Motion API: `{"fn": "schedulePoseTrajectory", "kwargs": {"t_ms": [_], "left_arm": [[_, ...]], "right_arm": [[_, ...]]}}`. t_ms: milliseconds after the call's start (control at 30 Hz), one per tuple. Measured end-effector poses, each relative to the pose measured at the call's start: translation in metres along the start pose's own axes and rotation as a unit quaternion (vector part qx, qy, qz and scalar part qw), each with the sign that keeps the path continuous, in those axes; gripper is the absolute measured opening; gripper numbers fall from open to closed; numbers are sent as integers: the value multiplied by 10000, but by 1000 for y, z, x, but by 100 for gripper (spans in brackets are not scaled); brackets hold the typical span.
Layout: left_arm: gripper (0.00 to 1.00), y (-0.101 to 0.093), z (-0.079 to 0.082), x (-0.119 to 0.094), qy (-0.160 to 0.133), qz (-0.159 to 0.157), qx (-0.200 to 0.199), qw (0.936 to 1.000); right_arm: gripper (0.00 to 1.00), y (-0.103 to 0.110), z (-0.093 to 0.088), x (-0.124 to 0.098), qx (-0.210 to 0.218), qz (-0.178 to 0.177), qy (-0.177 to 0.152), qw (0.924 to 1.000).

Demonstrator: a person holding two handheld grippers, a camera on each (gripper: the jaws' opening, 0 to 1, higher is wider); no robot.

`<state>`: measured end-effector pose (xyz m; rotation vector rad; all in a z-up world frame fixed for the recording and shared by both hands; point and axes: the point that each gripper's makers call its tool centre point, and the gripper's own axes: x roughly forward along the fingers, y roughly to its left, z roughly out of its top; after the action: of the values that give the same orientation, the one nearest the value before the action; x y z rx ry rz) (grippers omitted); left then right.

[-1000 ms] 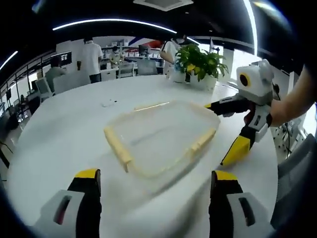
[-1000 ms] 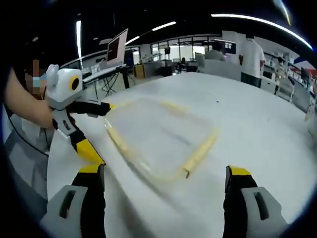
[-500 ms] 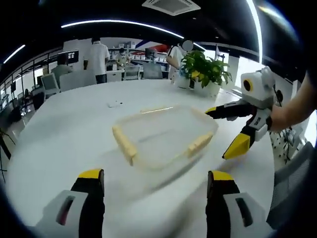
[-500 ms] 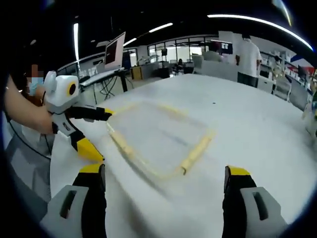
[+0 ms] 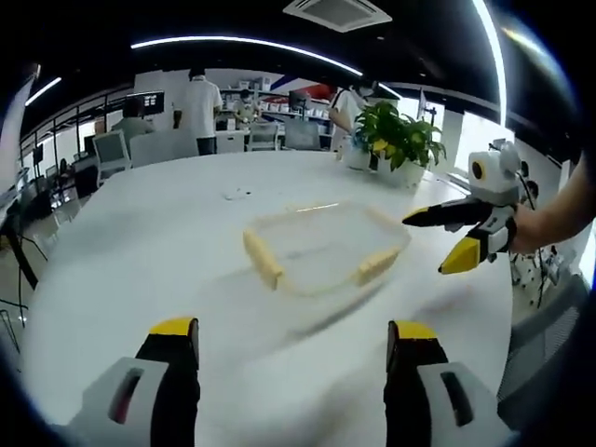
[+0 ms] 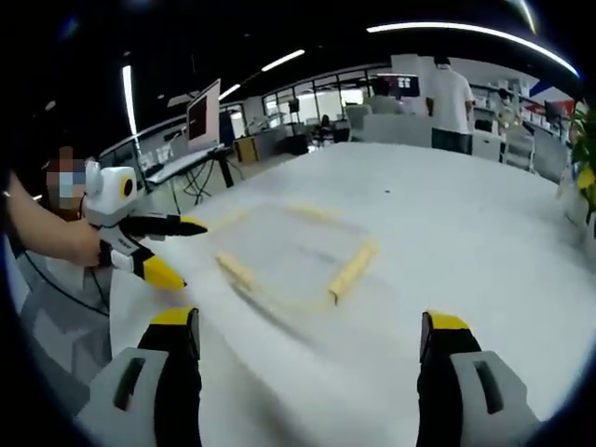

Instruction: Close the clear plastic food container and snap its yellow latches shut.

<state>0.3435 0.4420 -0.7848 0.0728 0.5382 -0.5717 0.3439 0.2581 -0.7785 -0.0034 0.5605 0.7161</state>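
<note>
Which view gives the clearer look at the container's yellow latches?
The left gripper view: the container is sharper there, with one yellow latch on its left side and another on its right clearly outlined. The right gripper view shows the same container blurrier, its latches as pale smeared strips.

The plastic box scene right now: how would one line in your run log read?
container: lid on, on white table | yellow latches: state unclear | left gripper: open, clear of container | right gripper: open, clear of container
</note>
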Motion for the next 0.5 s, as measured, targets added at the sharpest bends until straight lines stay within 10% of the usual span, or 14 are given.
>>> {"fn": "schedulePoseTrajectory", "kwargs": {"t_ms": [500], "left_arm": [[78,11,9,-33,-257,235,-177,9992]], "right_arm": [[91,-7,6,-37,279,-298,-167,9990]]}}
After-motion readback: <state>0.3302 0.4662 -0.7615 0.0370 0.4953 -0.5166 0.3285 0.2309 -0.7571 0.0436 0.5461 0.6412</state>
